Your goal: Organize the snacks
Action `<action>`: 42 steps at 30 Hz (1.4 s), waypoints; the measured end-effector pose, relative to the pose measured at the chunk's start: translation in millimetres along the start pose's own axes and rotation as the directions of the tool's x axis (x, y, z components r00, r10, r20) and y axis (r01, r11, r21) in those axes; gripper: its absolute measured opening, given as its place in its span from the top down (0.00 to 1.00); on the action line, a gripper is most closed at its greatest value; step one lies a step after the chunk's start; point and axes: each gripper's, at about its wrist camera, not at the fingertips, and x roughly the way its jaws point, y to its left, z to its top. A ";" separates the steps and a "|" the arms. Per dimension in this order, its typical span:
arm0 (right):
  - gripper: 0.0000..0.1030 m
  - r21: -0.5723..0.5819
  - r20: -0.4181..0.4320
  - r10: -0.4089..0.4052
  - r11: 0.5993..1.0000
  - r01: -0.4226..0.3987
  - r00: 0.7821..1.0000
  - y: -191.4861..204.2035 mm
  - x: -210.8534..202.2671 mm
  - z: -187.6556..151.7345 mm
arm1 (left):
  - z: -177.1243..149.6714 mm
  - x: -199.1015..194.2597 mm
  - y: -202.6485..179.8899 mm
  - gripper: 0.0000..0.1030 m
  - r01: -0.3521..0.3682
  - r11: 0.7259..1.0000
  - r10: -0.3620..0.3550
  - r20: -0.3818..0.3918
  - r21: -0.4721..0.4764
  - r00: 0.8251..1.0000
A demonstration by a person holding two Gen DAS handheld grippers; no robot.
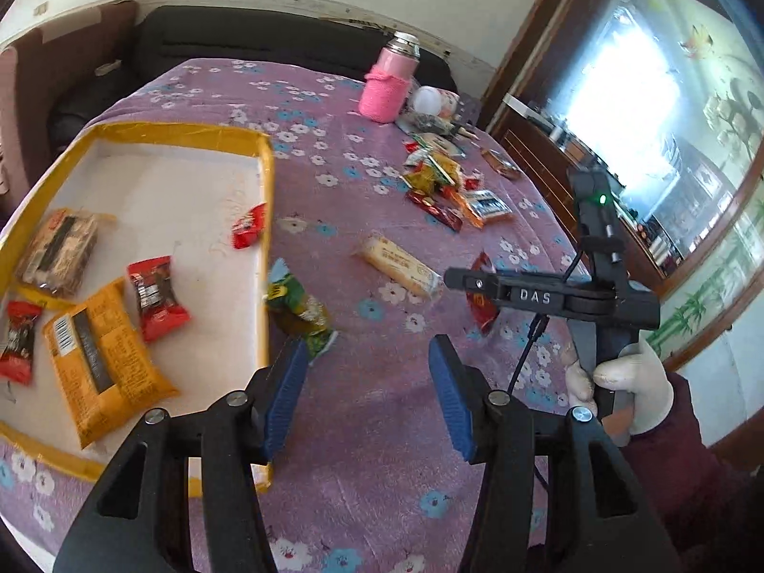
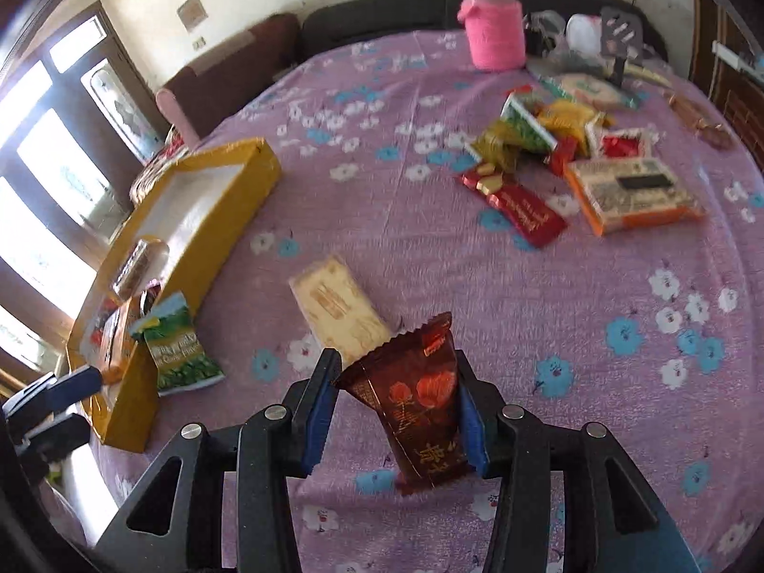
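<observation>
A yellow box (image 1: 265, 176) with a white inside holds several snack packets, red ones and orange ones. A green packet (image 1: 298, 308) leans on the outside of its near wall, just past my left gripper (image 1: 367, 351), which is open with nothing between its blue pads. In the right wrist view the green packet (image 2: 179, 348) stands against the box (image 2: 215, 219). My right gripper (image 2: 395, 363) is shut on a dark red packet (image 2: 420, 410), held above the purple cloth. From the left wrist view that right gripper (image 1: 453, 281) shows side-on with the red packet (image 1: 482, 303) below it.
A cream bar packet (image 2: 339, 310) lies on the flowered cloth between box and grippers. A pile of loose snacks (image 2: 573, 157) sits at the far right, with a pink flask (image 2: 492, 24) behind it. A white-gloved hand (image 1: 630, 382) holds the right gripper's handle.
</observation>
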 end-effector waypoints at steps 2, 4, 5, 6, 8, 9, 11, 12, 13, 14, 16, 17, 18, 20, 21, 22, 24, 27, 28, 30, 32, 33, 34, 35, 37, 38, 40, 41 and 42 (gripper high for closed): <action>0.50 -0.020 0.026 -0.024 1.000 0.025 0.999 2.7 -5.0 -0.1 | -0.8 -8.6 8.1 0.45 -0.014 0.999 0.015 0.024 -0.041 1.000; 0.39 -0.032 0.098 -0.043 0.998 0.047 0.994 11.6 -20.5 -0.1 | -1.0 -14.9 16.4 0.44 -0.030 0.997 0.033 0.047 -0.072 0.998; 0.34 -0.041 0.143 -0.038 0.998 0.044 0.989 18.3 -30.1 -0.6 | -1.7 -18.5 20.2 0.43 -0.040 0.996 0.045 0.059 -0.084 0.997; 0.34 -0.071 0.176 -0.008 0.997 0.021 0.984 28.6 -37.8 -1.2 | -2.8 -22.6 24.9 0.43 -0.046 0.994 0.053 0.071 -0.097 0.996; 0.34 -0.146 0.161 0.089 0.987 -0.065 0.983 48.6 -39.0 -1.6 | -5.0 -28.9 34.4 0.42 -0.046 0.991 0.057 0.088 -0.122 0.994; 0.35 -0.198 0.109 0.180 0.968 -0.156 0.978 64.0 -31.9 -1.8 | -5.3 -30.1 38.2 0.42 -0.047 0.990 0.059 0.092 -0.132 0.994; 0.36 -0.239 0.045 0.254 0.942 -0.237 0.966 83.3 -17.8 -2.1 | -8.5 -33.6 47.0 0.42 -0.048 0.986 0.065 0.101 -0.158 0.993; 0.36 -0.272 0.017 0.269 0.928 -0.254 0.963 95.9 -7.7 -2.2 | -10.0 -35.5 50.2 0.42 -0.046 0.985 0.064 0.104 -0.166 0.993; 0.36 -0.307 -0.010 0.276 0.914 -0.265 0.961 108.1 3.4 -2.0 | -12.1 -37.1 53.8 0.42 -0.044 0.983 0.063 0.104 -0.176 0.993; 0.36 -0.326 -0.035 0.277 0.905 -0.273 0.960 117.1 13.9 -1.3 | -13.6 -38.5 56.5 0.42 -0.043 0.982 0.063 0.104 -0.183 0.993; 0.37 -0.336 -0.068 0.283 0.896 -0.289 0.957 127.5 30.3 1.4 | -16.9 -40.6 61.2 0.42 -0.044 0.981 0.065 0.104 -0.191 0.992; 0.37 -0.331 -0.070 0.297 0.894 -0.303 0.952 130.0 36.0 4.4 | -17.8 -41.7 62.9 0.42 -0.046 0.980 0.067 0.104 -0.195 0.992; 0.37 -0.319 -0.073 0.304 0.895 -0.311 0.950 130.3 37.6 6.3 | -18.4 -43.0 63.9 0.42 -0.044 0.980 0.066 0.107 -0.195 0.992; 0.58 -0.285 -0.079 0.314 0.902 -0.324 0.946 126.2 39.8 9.5 | -19.3 -44.2 63.3 0.41 -0.044 0.981 0.066 0.112 -0.191 0.992; 0.58 -0.275 -0.085 0.304 0.908 -0.316 0.949 123.0 42.2 10.5 | -18.9 -43.9 63.2 0.41 -0.042 0.981 0.065 0.114 -0.190 0.991; 0.56 -0.272 -0.086 0.295 0.912 -0.308 0.951 120.2 43.2 9.4 | -19.4 -43.3 61.9 0.41 -0.039 0.981 0.062 0.115 -0.190 0.991; 0.55 -0.281 -0.085 0.279 0.914 -0.292 0.956 117.5 43.6 4.8 | -19.5 -41.6 59.8 0.41 -0.033 0.981 0.056 0.116 -0.191 0.992; 0.54 -0.298 -0.077 0.246 0.919 -0.257 0.966 127.4 48.0 2.8 | -20.3 -36.8 56.2 0.40 -0.031 0.981 0.052 0.104 -0.191 0.993; 0.54 -0.305 -0.077 0.235 0.920 -0.247 0.969 129.6 49.7 0.7 | -20.3 -36.1 55.3 0.40 -0.030 0.981 0.051 0.103 -0.191 0.993; 0.54 -0.351 -0.058 0.184 0.916 -0.193 0.981 136.4 53.4 -4.2 | -20.4 -36.0 51.7 0.40 -0.037 0.982 0.056 0.099 -0.184 0.993; 0.59 -0.393 -0.037 0.140 0.908 -0.143 0.989 143.4 53.4 -9.3 | -19.0 -37.3 49.1 0.40 -0.043 0.982 0.062 0.101 -0.182 0.993; 0.60 -0.392 -0.024 0.128 0.911 -0.127 0.992 144.0 51.7 -10.8 | -18.2 -38.3 47.9 0.40 -0.046 0.982 0.065 0.103 -0.181 0.992; 0.61 -0.377 -0.016 0.142 0.916 -0.137 0.990 141.8 48.9 -10.9 | -17.8 -38.8 47.1 0.40 -0.049 0.982 0.069 0.105 -0.180 0.992; 0.61 -0.364 -0.005 0.165 0.918 -0.156 0.986 138.7 43.8 -10.5 | -17.1 -38.5 45.3 0.40 -0.052 0.983 0.071 0.104 -0.177 0.992; 0.61 -0.326 0.044 0.205 0.928 -0.180 0.978 126.5 23.5 -6.7 | -15.0 -35.1 40.5 0.40 -0.051 0.985 0.067 0.092 -0.166 0.993; 0.61 -0.300 0.084 0.228 0.934 -0.194 0.970 115.5 6.4 -3.9 | -13.8 -32.5 36.9 0.40 -0.049 0.986 0.063 0.084 -0.156 0.994; 0.61 -0.262 0.145 0.241 0.945 -0.198 0.960 95.3 -20.9 0.5 | -9.7 -23.3 23.8 0.39 -0.034 0.993 0.040 0.055 -0.117 0.998; 0.61 -0.242 0.175 0.238 0.951 -0.192 0.955 82.0 -34.4 1.7 | -8.1 -18.3 17.6 0.37 -0.028 0.994 0.032 0.042 -0.102 0.999; 0.60 -0.216 0.211 0.223 0.960 -0.177 0.952 65.7 -47.8 2.3 | -6.0 -9.0 7.2 0.37 -0.017 0.997 0.019 0.023 -0.076 1.000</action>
